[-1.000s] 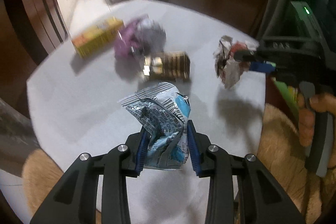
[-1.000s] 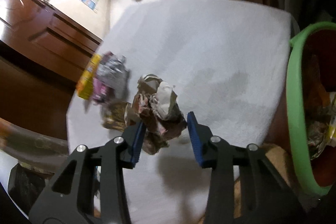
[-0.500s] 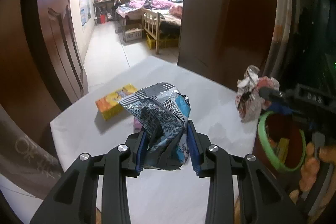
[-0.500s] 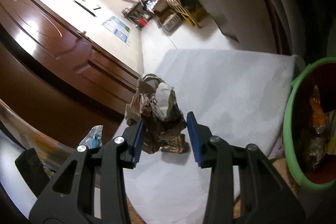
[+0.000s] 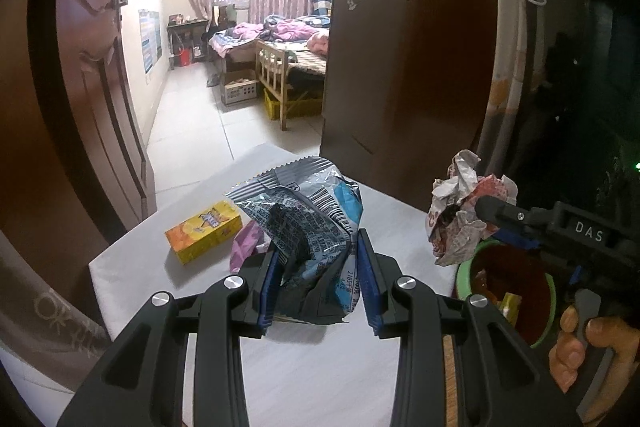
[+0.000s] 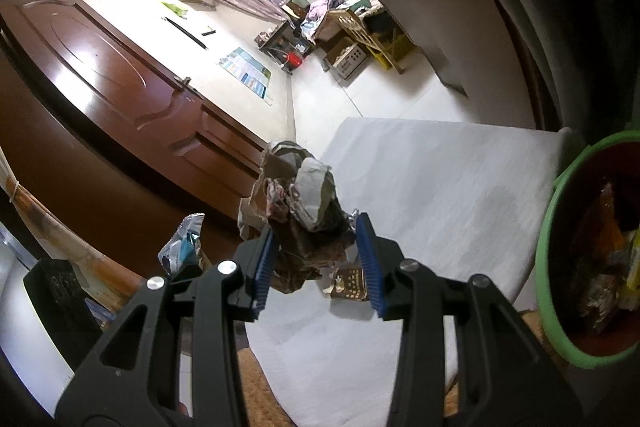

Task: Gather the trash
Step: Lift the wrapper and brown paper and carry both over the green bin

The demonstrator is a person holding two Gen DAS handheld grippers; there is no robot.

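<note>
Two pieces of trash are in my grip at once, one per hand. My left gripper has its jaws clamped on a silver-and-blue snack wrapper, pinched low so the crinkled top stands clear above the tabletop. My right gripper has its jaws pressed in on a crumpled paper wad, also held clear of the cloth. I judge both are held high so they can pass over the rim of the green bin, which sits off the tabletop's edge at about three o'clock from the right wrist and already holds wrappers. At ten o'clock of the left jaws lie a yellow box and a purple wrapper; a brown packet lies under the right jaws, all uncollected
</note>
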